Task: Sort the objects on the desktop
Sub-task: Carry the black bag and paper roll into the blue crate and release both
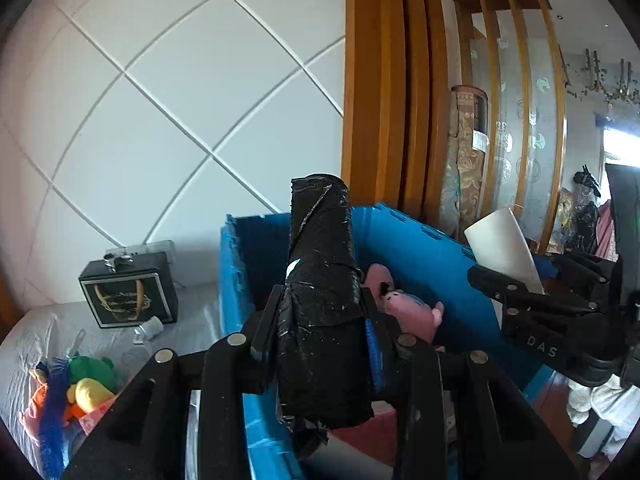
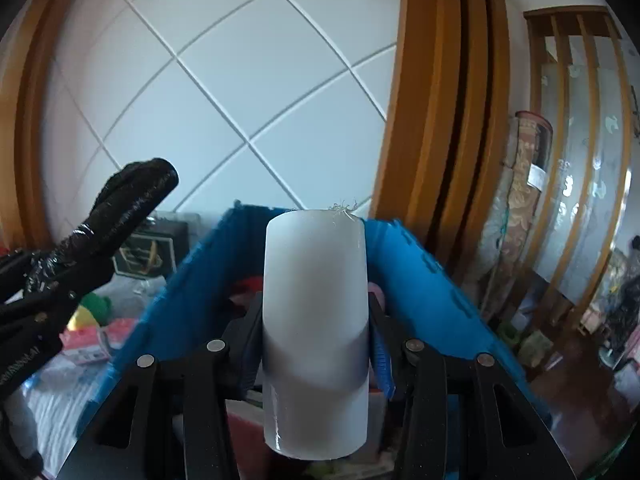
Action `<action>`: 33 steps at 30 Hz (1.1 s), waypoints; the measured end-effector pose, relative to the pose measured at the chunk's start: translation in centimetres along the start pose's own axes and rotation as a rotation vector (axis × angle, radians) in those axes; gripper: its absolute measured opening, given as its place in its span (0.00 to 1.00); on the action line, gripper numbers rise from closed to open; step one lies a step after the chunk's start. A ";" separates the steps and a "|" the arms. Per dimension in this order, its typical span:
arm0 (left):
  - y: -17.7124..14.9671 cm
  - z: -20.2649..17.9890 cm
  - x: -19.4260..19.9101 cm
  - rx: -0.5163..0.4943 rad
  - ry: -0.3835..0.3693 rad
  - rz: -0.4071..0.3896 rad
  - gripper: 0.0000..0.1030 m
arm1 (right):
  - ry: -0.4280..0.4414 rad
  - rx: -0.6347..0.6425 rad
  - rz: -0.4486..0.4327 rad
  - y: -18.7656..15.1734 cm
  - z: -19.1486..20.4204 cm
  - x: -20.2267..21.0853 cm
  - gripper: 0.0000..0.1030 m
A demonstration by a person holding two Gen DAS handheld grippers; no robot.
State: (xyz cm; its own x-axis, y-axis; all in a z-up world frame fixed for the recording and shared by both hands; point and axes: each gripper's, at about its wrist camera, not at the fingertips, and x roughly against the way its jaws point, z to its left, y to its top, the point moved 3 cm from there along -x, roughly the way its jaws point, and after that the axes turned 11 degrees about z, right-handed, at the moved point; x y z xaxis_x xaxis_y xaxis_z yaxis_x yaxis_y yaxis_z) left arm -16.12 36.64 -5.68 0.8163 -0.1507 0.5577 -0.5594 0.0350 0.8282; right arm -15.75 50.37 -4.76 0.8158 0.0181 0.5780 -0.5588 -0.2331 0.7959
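My left gripper (image 1: 320,320) is shut on a black roll of bin bags (image 1: 322,280), held upright above the blue crate (image 1: 420,252). My right gripper (image 2: 316,336) is shut on a white roll (image 2: 316,320), also held above the blue crate (image 2: 404,272). In the left wrist view the right gripper (image 1: 516,292) and its white roll (image 1: 504,248) show at the right. In the right wrist view the left gripper (image 2: 48,284) and the black roll (image 2: 128,204) show at the left. A pink plush toy (image 1: 404,308) lies inside the crate.
A black gift bag (image 1: 128,292) stands on the grey cloth-covered table (image 1: 32,332) left of the crate. Plush toys, green and yellow (image 1: 88,384), and a pink box (image 2: 100,340) lie at the front left. A tiled white wall and a wooden frame (image 1: 384,80) stand behind.
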 end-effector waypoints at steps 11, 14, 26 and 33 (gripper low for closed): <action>0.7 -8.5 -9.4 -0.050 -0.034 0.416 0.33 | 0.074 0.088 0.377 -2.3 -7.5 -9.3 0.43; -0.1 -9.5 -10.7 -0.060 -0.015 0.496 0.33 | 0.105 0.115 0.490 -3.4 -8.1 -11.0 0.43; -1.6 -11.8 -11.9 -0.073 -0.009 0.579 0.33 | 0.182 0.158 0.722 -6.4 -9.9 -14.5 0.43; -2.2 -12.0 -11.8 -0.078 0.023 0.600 0.47 | 0.167 0.204 0.785 -7.0 -9.7 -14.7 0.44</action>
State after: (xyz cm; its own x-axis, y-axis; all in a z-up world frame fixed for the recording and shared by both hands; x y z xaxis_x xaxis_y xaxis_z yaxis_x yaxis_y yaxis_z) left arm -22.81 50.22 -13.40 0.3649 -0.0606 0.9291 -0.9116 0.1796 0.3698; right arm -25.28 61.20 -17.11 0.1577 -0.0830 0.9840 -0.9056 -0.4095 0.1106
